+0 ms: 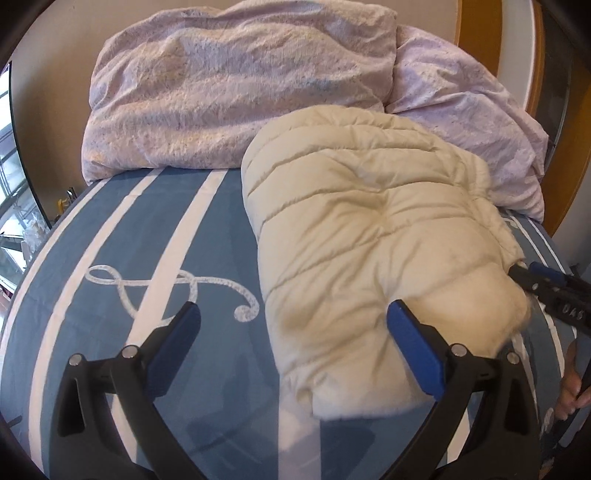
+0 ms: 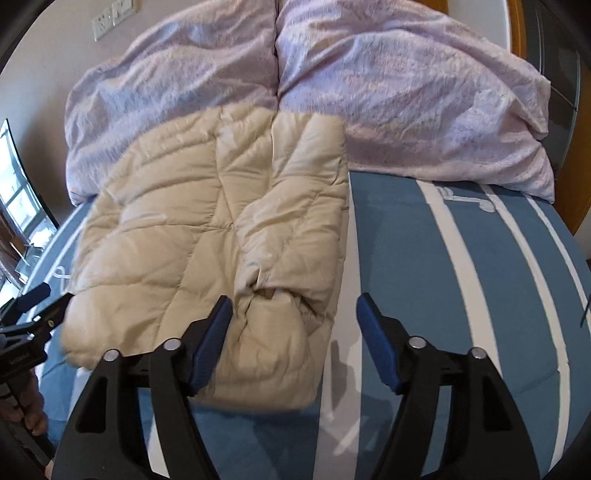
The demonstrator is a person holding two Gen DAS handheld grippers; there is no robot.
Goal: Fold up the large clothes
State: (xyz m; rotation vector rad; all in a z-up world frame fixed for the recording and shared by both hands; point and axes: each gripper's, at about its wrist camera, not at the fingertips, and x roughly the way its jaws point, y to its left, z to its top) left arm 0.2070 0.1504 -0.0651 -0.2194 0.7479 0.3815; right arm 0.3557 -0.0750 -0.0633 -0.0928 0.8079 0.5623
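A cream quilted puffer jacket (image 1: pixel 369 229) lies folded into a long bundle on the blue striped bed sheet (image 1: pixel 147 236); it also shows in the right wrist view (image 2: pixel 207 240). My left gripper (image 1: pixel 291 314) is open and empty, its right finger over the jacket's near left edge. My right gripper (image 2: pixel 295 306) is open and empty, its left finger over the jacket's near right corner. In the left wrist view the right gripper (image 1: pixel 546 288) sits at the jacket's right edge. In the right wrist view the left gripper (image 2: pixel 33 306) sits at the jacket's left edge.
A crumpled pink-lilac duvet (image 1: pixel 236 88) is piled along the far side of the bed, also in the right wrist view (image 2: pixel 406 92). A wooden headboard (image 1: pixel 476 33) stands at the back right. A window (image 1: pixel 11 206) is at the left.
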